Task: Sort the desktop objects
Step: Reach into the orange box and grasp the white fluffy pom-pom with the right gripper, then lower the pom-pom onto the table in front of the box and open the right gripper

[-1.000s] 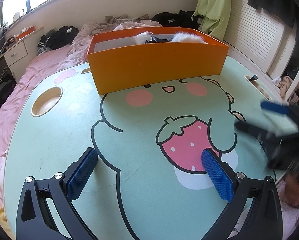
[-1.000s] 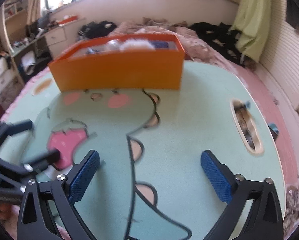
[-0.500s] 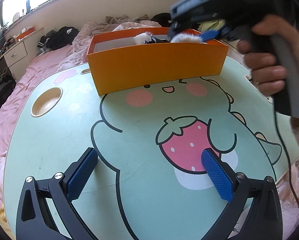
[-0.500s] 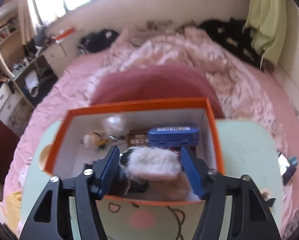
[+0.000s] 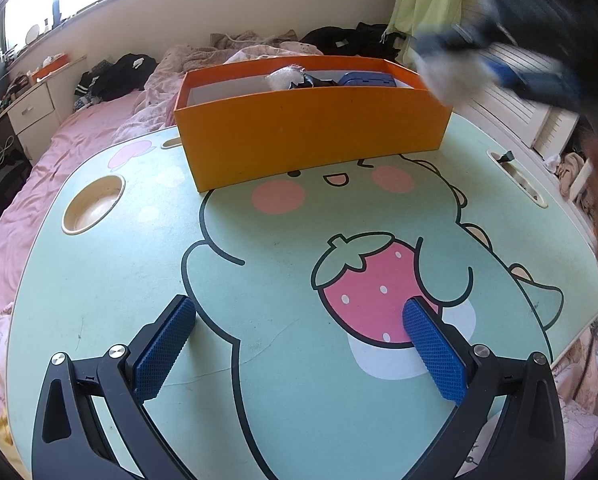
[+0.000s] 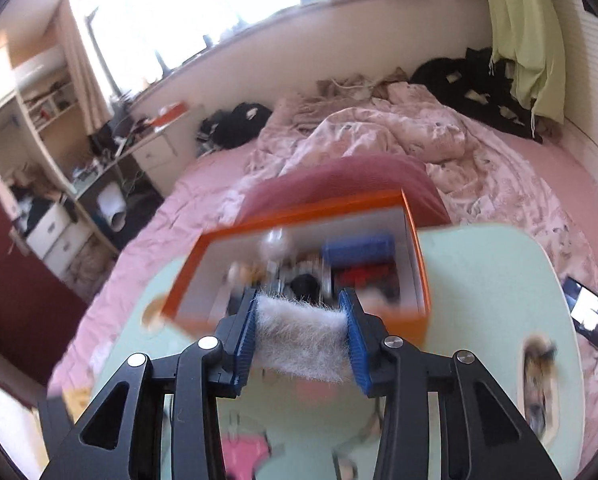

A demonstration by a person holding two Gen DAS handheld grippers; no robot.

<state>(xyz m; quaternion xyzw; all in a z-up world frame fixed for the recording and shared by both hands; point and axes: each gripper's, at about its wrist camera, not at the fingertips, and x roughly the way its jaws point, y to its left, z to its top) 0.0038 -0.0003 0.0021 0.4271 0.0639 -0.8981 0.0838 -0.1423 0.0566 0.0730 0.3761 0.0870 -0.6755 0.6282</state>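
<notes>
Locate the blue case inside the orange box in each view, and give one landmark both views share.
Left wrist view: the blue case lies at the right end of the orange box, top centre of the picture, only its top showing above the wall.
Right wrist view: it is blurred, just above centre, behind the fluffy item between the right gripper's closing jaws.
Shared landmark: the orange box.

Right gripper (image 6: 302, 338) now closing on the grey fluffy item (image 6: 299, 336), no longer wide open over the table. Lifted out of the orange box (image 6: 299, 216), clear of its contents.
</notes>
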